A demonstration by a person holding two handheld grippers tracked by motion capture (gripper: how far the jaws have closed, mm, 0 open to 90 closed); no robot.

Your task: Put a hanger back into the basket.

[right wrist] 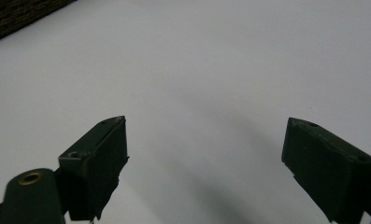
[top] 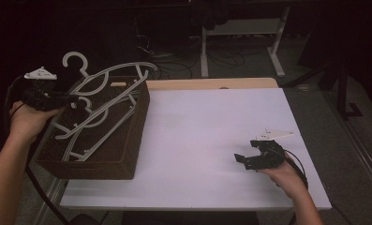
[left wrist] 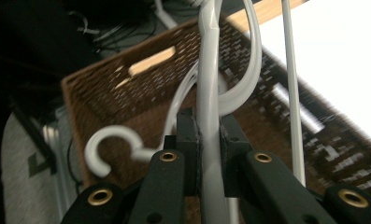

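Several white plastic hangers [top: 109, 101] lie in and stick up out of a brown wicker basket [top: 122, 140] at the left of the white table [top: 212, 126]. My left gripper [top: 73, 101] is shut on the bar of one white hanger [left wrist: 208, 88], held above the basket's near left side. Another hanger's hook [left wrist: 109, 149] curls below it inside the basket [left wrist: 127, 88]. My right gripper [top: 249, 152] hovers over the table's right front, jaws wide apart with nothing between them; in the right gripper view [right wrist: 204, 163] bare white tabletop lies under it.
A strip of wooden board [top: 212, 83] runs along the table's far edge. Behind it stand white table legs [top: 279, 42] and cables on a dark floor. The basket's corner [right wrist: 15, 16] shows at the upper left of the right gripper view.
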